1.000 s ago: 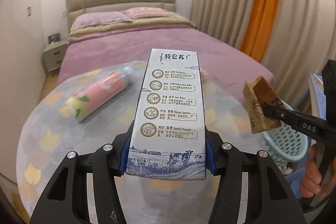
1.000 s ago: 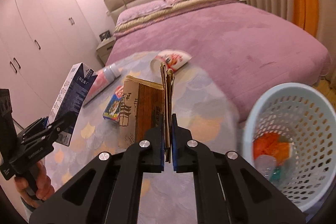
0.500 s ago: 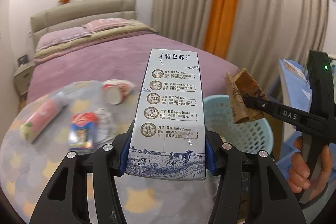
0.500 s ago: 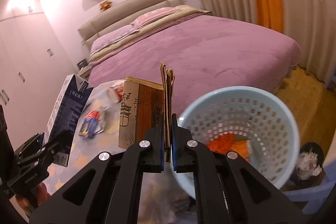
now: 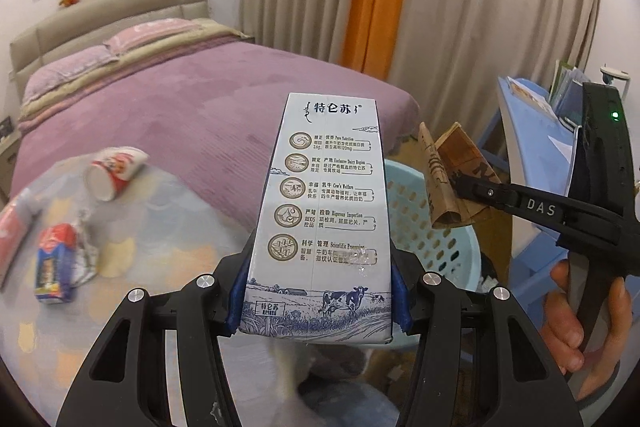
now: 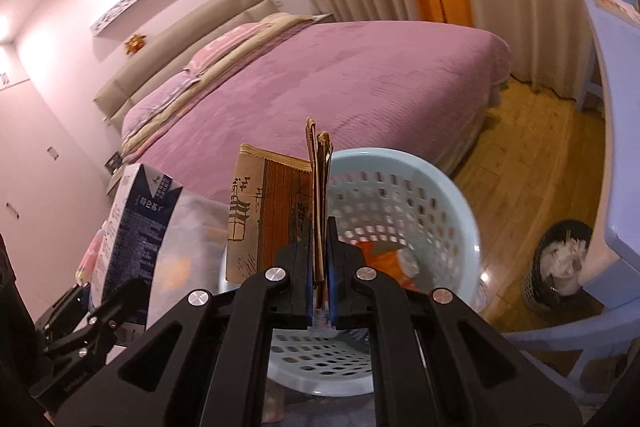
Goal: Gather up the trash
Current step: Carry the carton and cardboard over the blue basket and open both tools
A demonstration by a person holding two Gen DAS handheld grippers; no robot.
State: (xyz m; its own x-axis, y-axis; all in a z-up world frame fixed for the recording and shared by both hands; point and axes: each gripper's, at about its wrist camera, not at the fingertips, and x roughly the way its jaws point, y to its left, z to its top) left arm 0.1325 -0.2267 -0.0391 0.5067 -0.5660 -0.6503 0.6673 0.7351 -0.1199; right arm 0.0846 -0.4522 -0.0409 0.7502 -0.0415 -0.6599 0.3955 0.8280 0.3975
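Note:
My left gripper (image 5: 318, 291) is shut on a tall white-and-blue milk carton (image 5: 326, 211), held upright beside the light blue basket (image 5: 432, 239). The carton also shows in the right wrist view (image 6: 136, 223). My right gripper (image 6: 318, 267) is shut on a brown paper bag (image 6: 272, 219), held over the basket (image 6: 404, 195), which holds orange trash. The bag also shows in the left wrist view (image 5: 448, 179).
On the round table (image 5: 160, 227) lie a tipped paper cup (image 5: 114, 173), a small blue-red carton (image 5: 56, 267) and a pink tube (image 5: 12, 227). A purple bed (image 6: 320, 79) lies behind. A blue chair (image 6: 608, 187) and a dark bin (image 6: 560, 263) stand right.
Both grippers have swung right from the table toward the basket, carrying the carton and the bag. The bag is now over the basket's mouth.

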